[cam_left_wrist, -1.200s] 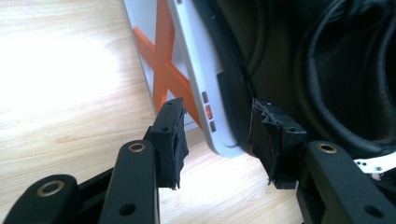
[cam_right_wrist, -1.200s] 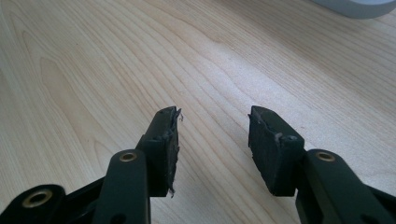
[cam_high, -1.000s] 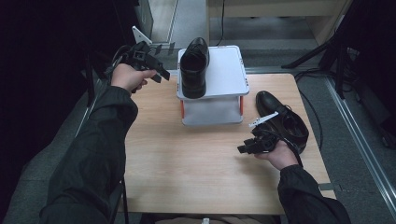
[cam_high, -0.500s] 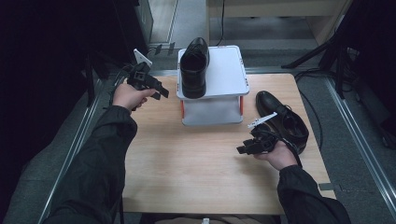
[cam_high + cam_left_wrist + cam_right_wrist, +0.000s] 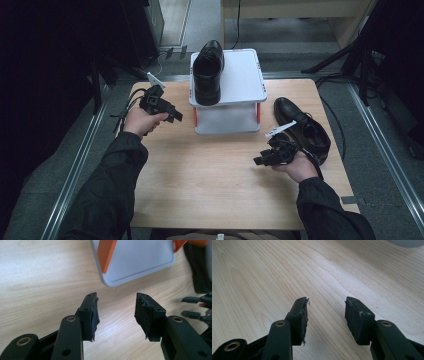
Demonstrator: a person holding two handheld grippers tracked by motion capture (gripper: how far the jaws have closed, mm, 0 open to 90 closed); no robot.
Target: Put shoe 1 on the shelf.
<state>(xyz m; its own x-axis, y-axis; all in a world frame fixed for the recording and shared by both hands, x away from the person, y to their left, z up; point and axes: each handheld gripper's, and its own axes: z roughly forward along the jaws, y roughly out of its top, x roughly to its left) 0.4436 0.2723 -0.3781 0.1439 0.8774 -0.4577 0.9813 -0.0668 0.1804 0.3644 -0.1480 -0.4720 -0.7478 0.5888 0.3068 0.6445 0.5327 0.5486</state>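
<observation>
One black dress shoe [image 5: 208, 72] sits on the white two-tier rack's [image 5: 245, 85] top shelf; its mate [image 5: 302, 127] lies on the wooden table [image 5: 210, 185], just beside the right gripper [image 5: 261, 160], probably next up. Both it and the left gripper [image 5: 175, 114] are spread apart, holding nothing.

A black leather shoe [image 5: 207, 72] is lying upright on the left half of a white two-tier rack [image 5: 245, 80], its toe pointing toward the near edge. A second black shoe [image 5: 301, 129] is resting on the wooden table [image 5: 200, 185] just right of the rack, laces up, opening toward the near right.
</observation>
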